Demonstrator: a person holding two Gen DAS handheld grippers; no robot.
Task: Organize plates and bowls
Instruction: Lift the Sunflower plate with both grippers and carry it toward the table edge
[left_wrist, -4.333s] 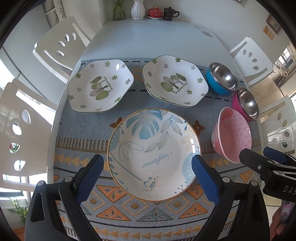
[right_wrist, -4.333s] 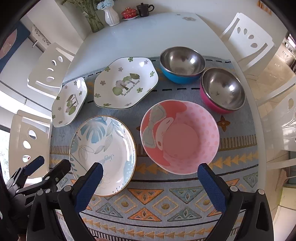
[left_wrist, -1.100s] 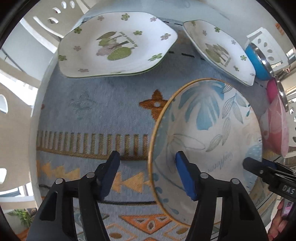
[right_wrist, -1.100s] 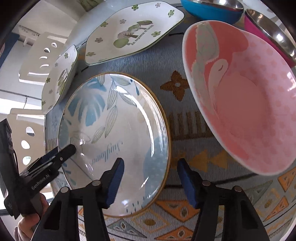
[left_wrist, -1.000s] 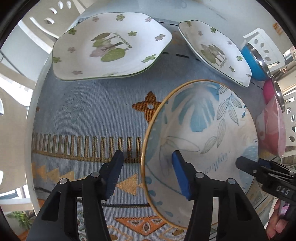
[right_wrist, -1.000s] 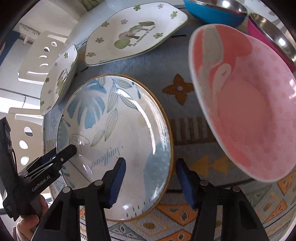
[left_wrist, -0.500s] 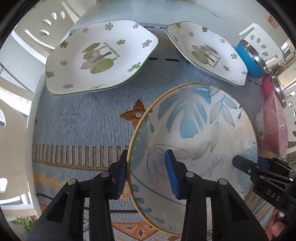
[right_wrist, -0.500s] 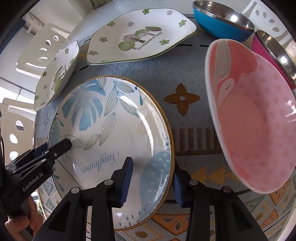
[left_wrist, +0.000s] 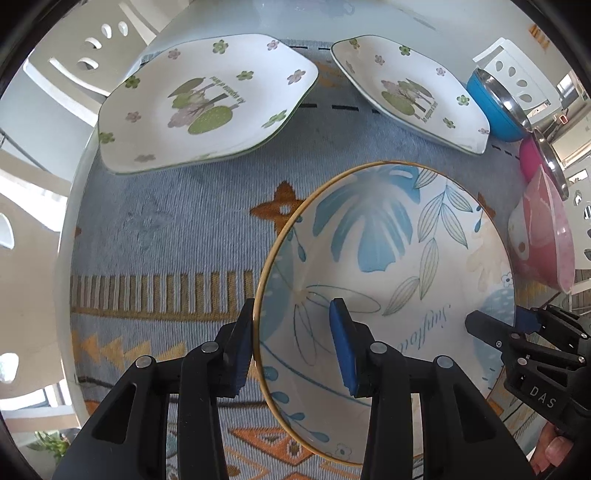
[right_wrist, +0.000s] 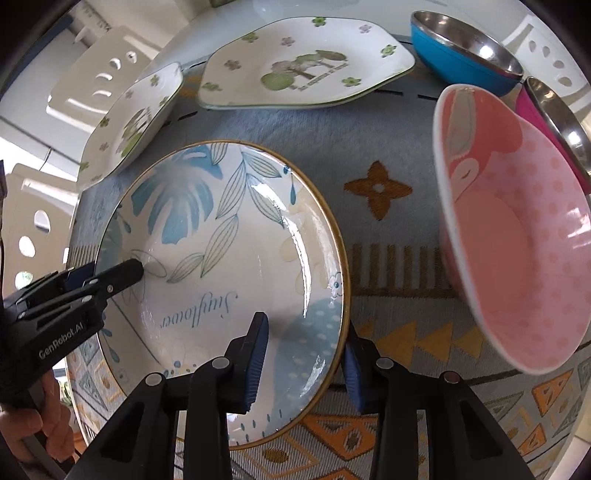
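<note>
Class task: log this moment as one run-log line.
left tongs: straddling plate rim | right tongs: straddling opposite rim | plate: on mat

A: What surface fills the scene?
B: A white table (left_wrist: 236, 22), covered by a blue-grey woven cloth (left_wrist: 184, 229) with orange and tan geometric bands.

A: And around it?
B: White chairs with oval cut-outs in their backs: one at upper left (right_wrist: 99, 85), one at upper right (left_wrist: 517, 77). Bright daylight enters from the left side.
</note>
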